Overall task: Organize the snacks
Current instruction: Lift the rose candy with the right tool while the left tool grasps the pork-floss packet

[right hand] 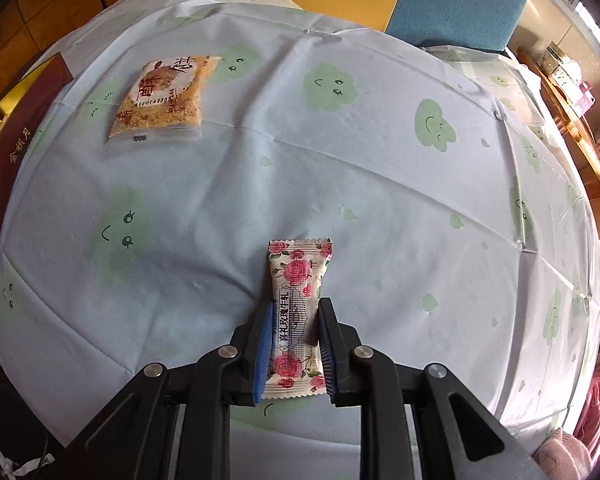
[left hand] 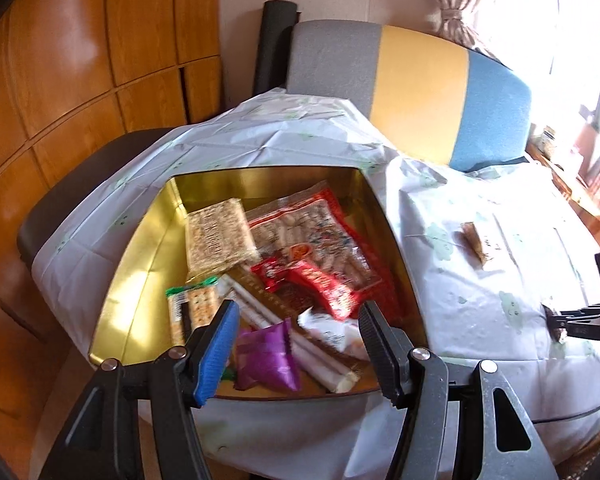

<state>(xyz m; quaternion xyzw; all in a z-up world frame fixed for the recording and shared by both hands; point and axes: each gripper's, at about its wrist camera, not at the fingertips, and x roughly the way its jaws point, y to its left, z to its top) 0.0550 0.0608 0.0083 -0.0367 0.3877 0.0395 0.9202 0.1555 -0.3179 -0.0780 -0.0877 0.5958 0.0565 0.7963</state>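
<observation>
Between the right tongs (right hand: 293, 344), pointed steeply down at the surface (right hand: 380, 208), we find the rose-print candy packet (right hand: 298, 312). Its long axis runs straight away from the wrist, in line with the fingers, so the pads clamp it across its narrow width. We read this as a closed grip on the lower half of the packet; the far half sticks out past the fingertips. Whether it is clear of the cloth we cannot tell.

The gold tin (left hand: 148, 248), already holding a jumble of wrapped snacks, lies off to the left of that grip; only its dark red outer wall shows at the left rim of the right wrist view. A crumb-filled clear packet (right hand: 162, 98) lies loose on the cloth, between the held candy and the tin, well apart from the tongs.

The left tongs (left hand: 296, 344) hang over the tin's near edge, spread and empty.

Our judgement: the carry must go leftward and away, passing near or over the crumb packet.
</observation>
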